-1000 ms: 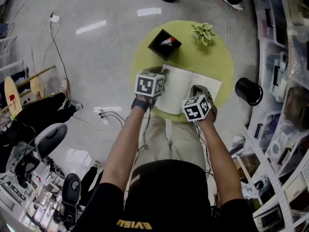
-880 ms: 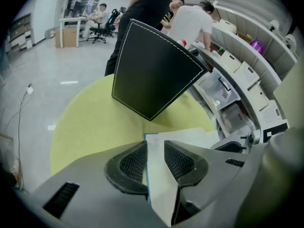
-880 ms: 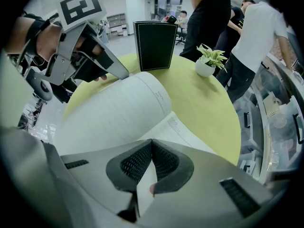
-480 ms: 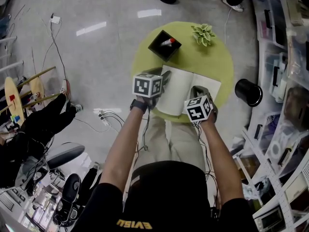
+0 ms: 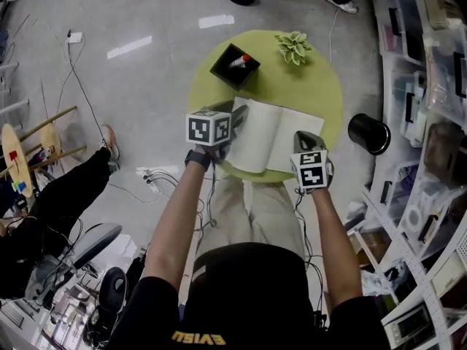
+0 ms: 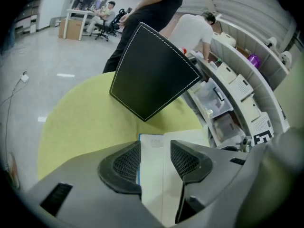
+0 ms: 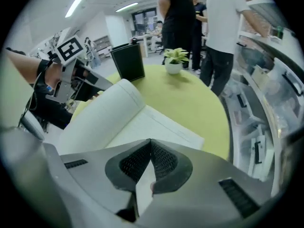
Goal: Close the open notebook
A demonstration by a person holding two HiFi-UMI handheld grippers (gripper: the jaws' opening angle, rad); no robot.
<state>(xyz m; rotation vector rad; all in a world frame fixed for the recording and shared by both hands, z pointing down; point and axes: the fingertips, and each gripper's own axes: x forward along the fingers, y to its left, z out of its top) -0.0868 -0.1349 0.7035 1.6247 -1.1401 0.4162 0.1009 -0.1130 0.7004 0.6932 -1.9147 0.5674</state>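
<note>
Drifted rightward since a second ago, the right claw [image 7: 151,144] pinches shut on the near right page edge of the open notebook [image 5: 273,133], while the left claw [image 6: 156,148], jaws just opening and half apart, straddles its left page without gripping, on the green tabletop [image 5: 321,86], black box [image 5: 235,65] beyond.

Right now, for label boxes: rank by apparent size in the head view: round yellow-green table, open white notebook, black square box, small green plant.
1. Round yellow-green table
2. Open white notebook
3. Black square box
4. Small green plant, nearly box-sized
</note>
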